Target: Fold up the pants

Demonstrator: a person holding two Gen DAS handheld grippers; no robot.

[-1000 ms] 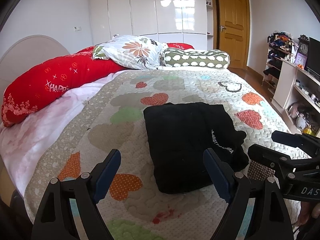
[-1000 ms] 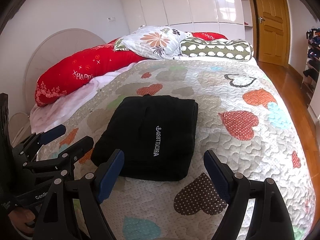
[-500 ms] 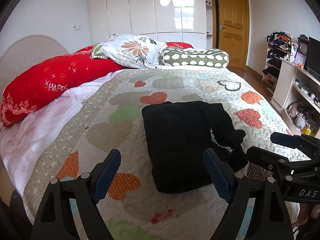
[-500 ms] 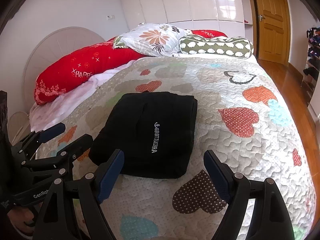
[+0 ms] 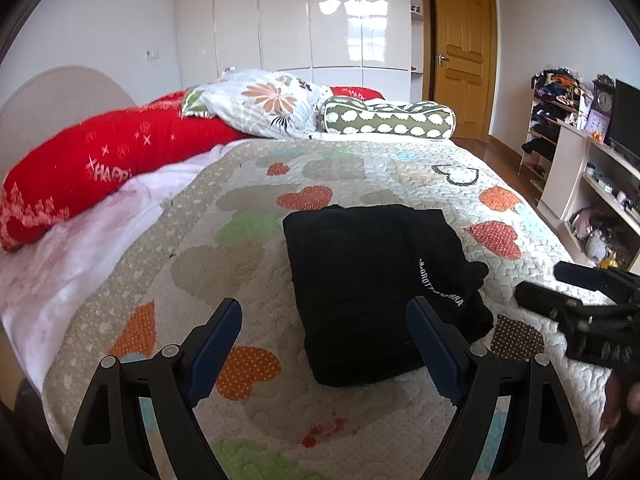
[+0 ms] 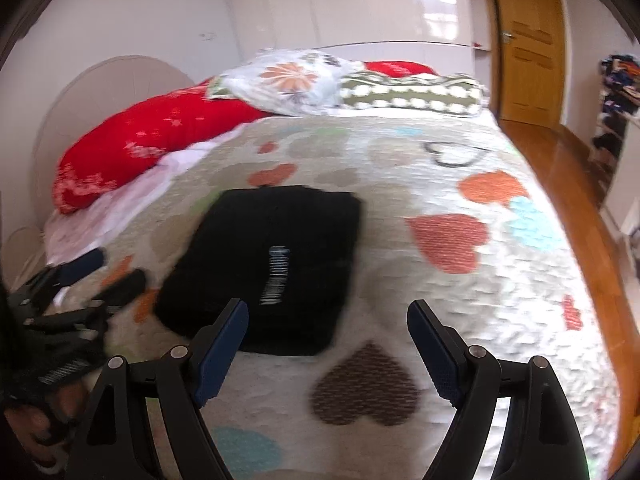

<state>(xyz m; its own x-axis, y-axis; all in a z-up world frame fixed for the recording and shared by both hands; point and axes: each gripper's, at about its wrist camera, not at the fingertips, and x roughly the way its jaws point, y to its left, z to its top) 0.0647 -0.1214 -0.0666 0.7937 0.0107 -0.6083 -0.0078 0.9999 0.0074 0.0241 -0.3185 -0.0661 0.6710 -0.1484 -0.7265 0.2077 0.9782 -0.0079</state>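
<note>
The black pants (image 5: 372, 288) lie folded into a compact rectangle on the heart-patterned quilt (image 5: 240, 264), white lettering on top. They also show in the right wrist view (image 6: 272, 264), blurred. My left gripper (image 5: 324, 344) is open and empty, held above the quilt just in front of the pants. My right gripper (image 6: 328, 344) is open and empty, in front of the pants and to their right. Each gripper shows at the edge of the other's view, the right (image 5: 580, 300) and the left (image 6: 80, 284).
Red bolster (image 5: 100, 164), floral pillow (image 5: 264, 108) and green bolster (image 5: 388, 118) lie at the bed's head. A shelf unit with a TV (image 5: 592, 176) stands to the right. A wooden door (image 5: 464, 56) and wardrobe (image 5: 296, 20) stand behind.
Both grippers have pulled back a little from the pants and stayed open. The right wrist view has swung to the right and is now blurred.
</note>
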